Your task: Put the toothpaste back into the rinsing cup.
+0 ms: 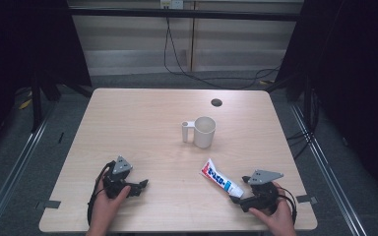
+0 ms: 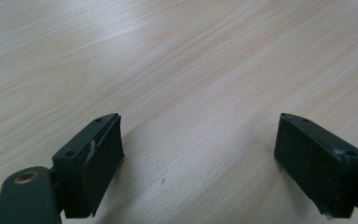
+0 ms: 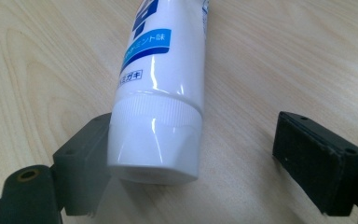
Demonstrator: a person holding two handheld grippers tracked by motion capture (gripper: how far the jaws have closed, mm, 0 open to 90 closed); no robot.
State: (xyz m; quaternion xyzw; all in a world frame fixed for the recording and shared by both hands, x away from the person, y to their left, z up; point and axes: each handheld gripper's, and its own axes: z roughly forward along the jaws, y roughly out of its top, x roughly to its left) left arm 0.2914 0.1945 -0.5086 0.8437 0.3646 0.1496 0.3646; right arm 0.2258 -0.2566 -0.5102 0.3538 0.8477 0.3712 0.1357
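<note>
The left hand-held gripper (image 1: 142, 185) rests on the near left of the tabletop (image 1: 142, 123), jaws spread wide over bare wood. The right hand-held gripper (image 1: 236, 199) lies near right, jaws wide apart, gripping nothing; the capped end of a white toothpaste tube (image 3: 161, 98) sits between them, against the left jaw. A white mug (image 1: 204, 132) stands upright mid-table, well apart.

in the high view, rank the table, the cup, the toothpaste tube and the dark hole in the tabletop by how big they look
1. table, by far the largest.
2. toothpaste tube and cup: too close to rank; the tube is longer and thinner, the cup is bulkier with its handle.
3. dark hole, the smallest.
</note>
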